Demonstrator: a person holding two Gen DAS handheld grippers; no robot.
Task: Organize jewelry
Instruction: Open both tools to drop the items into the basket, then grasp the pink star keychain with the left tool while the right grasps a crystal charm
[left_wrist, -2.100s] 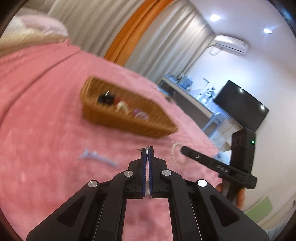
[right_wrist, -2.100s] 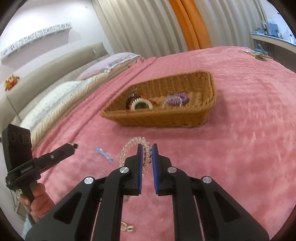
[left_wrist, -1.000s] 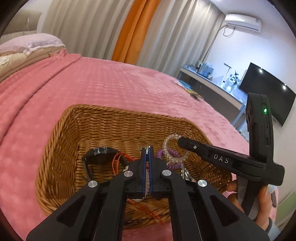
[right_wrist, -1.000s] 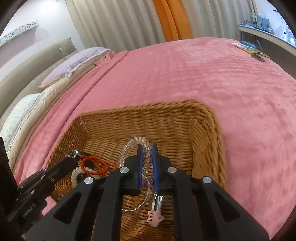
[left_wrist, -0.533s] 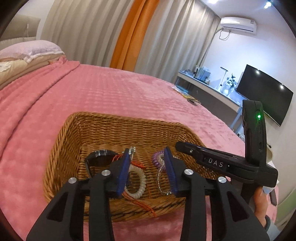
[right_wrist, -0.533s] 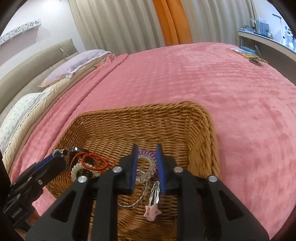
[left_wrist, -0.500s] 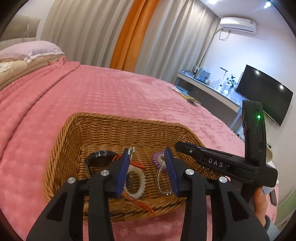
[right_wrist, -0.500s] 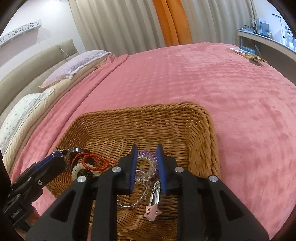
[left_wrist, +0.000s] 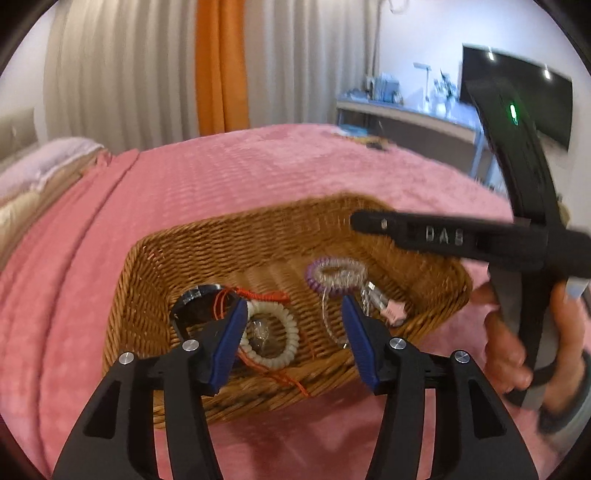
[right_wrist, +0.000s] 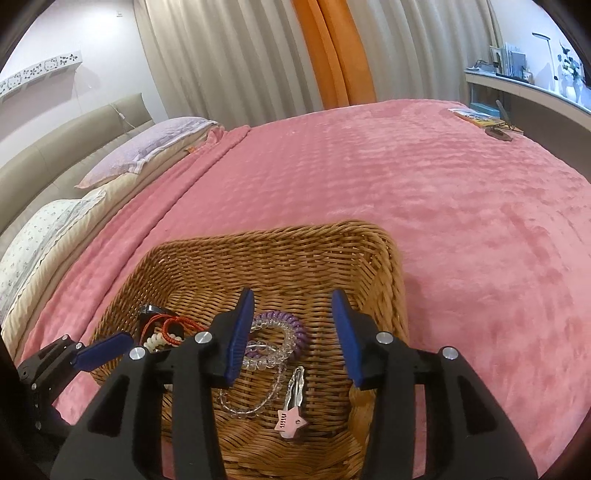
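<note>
We see a woven wicker basket (right_wrist: 373, 258) resting on the pink bedspread, and all the jewelry lies on its floor. A clear bead bracelet (right_wrist: 264, 345) rests on a purple coil band (right_wrist: 291, 325); a thin clear bead strand (right_wrist: 240, 408) loops beside a pink star clip (right_wrist: 291, 421). At the other end, a white coil band (left_wrist: 280, 332) touches red cord (left_wrist: 266, 295) and a dark, blurred piece (left_wrist: 195, 295).

A honey-brown woven wicker basket (right_wrist: 384, 266) is set on a pink dimpled plush bedspread (right_wrist: 461, 206); within are seen a purple coiled hair tie (right_wrist: 291, 325), a clear beaded bracelet (right_wrist: 258, 356), and a pink star-tipped hair clip (right_wrist: 291, 421).
</note>
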